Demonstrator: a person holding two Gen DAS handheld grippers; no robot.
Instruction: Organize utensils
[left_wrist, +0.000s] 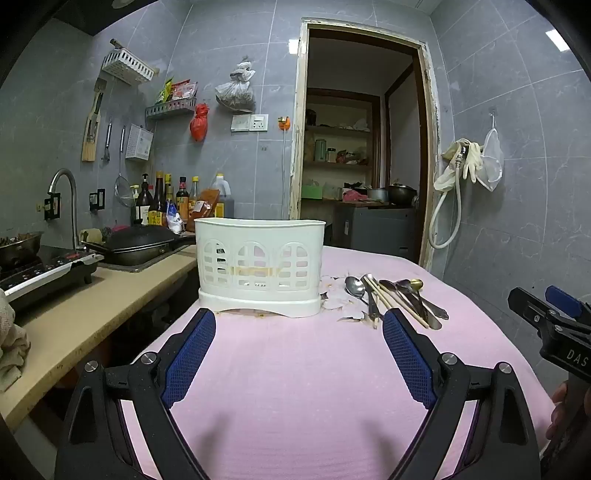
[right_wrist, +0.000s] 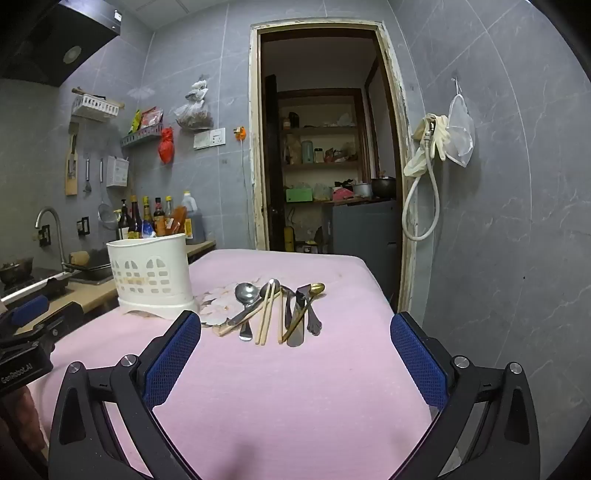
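A white slotted utensil holder (left_wrist: 259, 266) (right_wrist: 151, 278) stands upright on the pink tablecloth (left_wrist: 295, 369) (right_wrist: 295, 376). To its right lies a loose pile of utensils (left_wrist: 395, 295) (right_wrist: 280, 310): metal spoons, wooden chopsticks, a gold spoon and dark-handled pieces. My left gripper (left_wrist: 299, 321) hovers open just in front of the holder, nothing between its blue pads. My right gripper (right_wrist: 295, 325) is open too, short of the pile, with the utensils' near ends showing between its fingers but untouched. Each gripper shows at the edge of the other's view.
A kitchen counter (left_wrist: 92, 314) runs along the left with a stove, a black pan (left_wrist: 140, 242), a tap and several sauce bottles (right_wrist: 155, 218). An open doorway (right_wrist: 325, 147) lies beyond the table's far edge. Gloves and a hose hang on the right wall (left_wrist: 469, 166).
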